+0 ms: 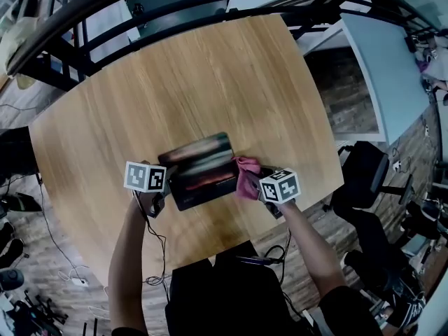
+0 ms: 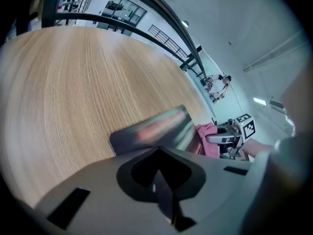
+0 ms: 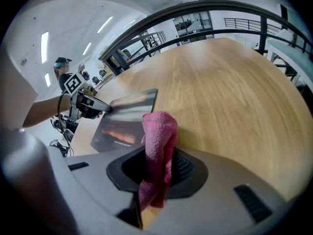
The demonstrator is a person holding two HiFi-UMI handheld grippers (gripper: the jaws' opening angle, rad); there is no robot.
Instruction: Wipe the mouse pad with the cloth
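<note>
Count: 1 mouse pad [image 1: 201,170], 1 cloth [image 1: 246,177] | left claw [image 2: 161,180] clamped on pad | right claw [image 3: 154,175] pinching cloth

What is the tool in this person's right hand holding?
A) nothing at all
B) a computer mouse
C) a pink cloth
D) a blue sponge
C: in the right gripper view, the right gripper has its jaws closed on the pink cloth, which sticks up between them just beside the mouse pad.
</note>
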